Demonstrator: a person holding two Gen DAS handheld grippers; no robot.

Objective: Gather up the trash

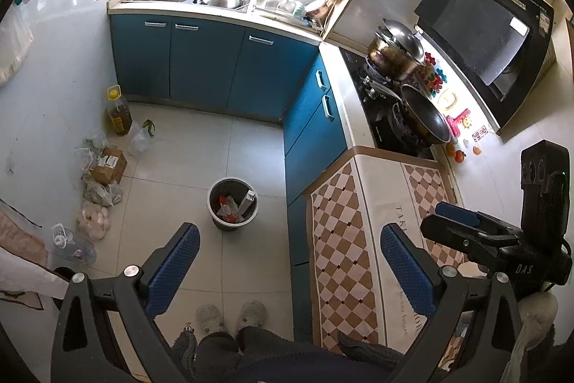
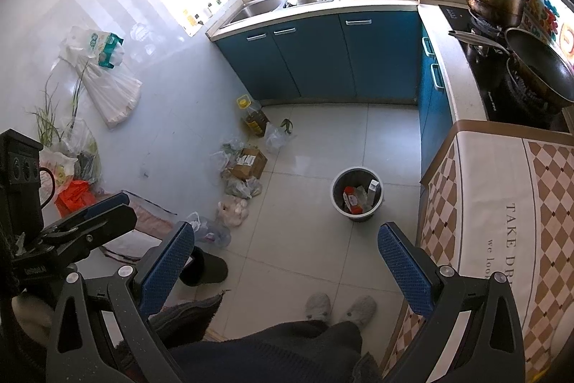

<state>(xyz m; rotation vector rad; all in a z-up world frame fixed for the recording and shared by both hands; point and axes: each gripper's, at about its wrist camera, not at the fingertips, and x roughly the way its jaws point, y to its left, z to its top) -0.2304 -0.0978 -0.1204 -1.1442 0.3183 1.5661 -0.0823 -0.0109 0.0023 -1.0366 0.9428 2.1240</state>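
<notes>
Both the left gripper (image 1: 290, 270) and right gripper (image 2: 286, 266) are held released and empty high above the floor, where the bin (image 1: 233, 203) already holds trash, so a fresh piece must be sought

Blue cabinets (image 1: 201, 60) line a tiled kitchen where a wok (image 1: 427, 115) and lidded pot (image 1: 394, 51) sit on the hob, a yellow-capped bottle (image 2: 253, 115), apparently cooking oil, standing beside a cardboard box (image 2: 249, 162).
</notes>
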